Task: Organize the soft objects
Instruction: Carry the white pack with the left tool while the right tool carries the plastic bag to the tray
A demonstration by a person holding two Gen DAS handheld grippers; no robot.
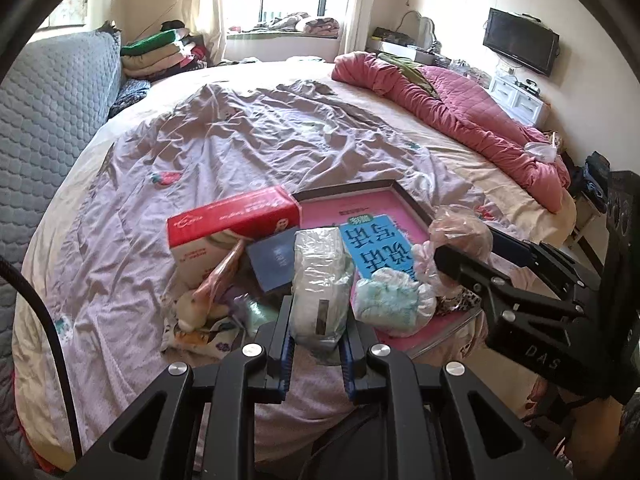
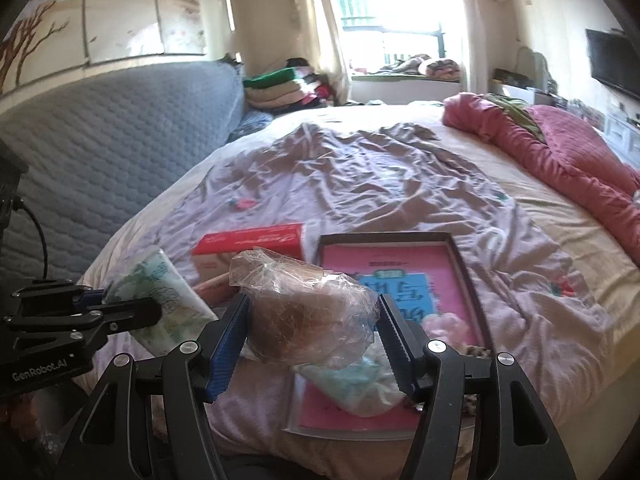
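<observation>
In the left wrist view my left gripper (image 1: 319,330) is shut on a soft white-and-green pack in clear wrap (image 1: 318,280), held upright above the bed. My right gripper (image 2: 313,310) is shut on a crumpled clear bag with a brown fluffy thing inside (image 2: 308,312). The right wrist view shows the left gripper (image 2: 148,305) at the left with the pack (image 2: 168,300). From the left wrist view, the right gripper (image 1: 448,258) comes in from the right with its bag (image 1: 460,228). Below them a light blue soft bundle (image 1: 392,300) lies on a pink framed board (image 1: 360,212).
A red-and-white box (image 1: 232,220), a small blue book (image 1: 276,260) and a plush toy (image 1: 196,308) lie by the board on the wrinkled lilac sheet (image 1: 240,132). A pink quilt (image 1: 460,120) is heaped at the right. The padded blue headboard (image 1: 52,112) and folded blankets (image 1: 160,52) stand at the left.
</observation>
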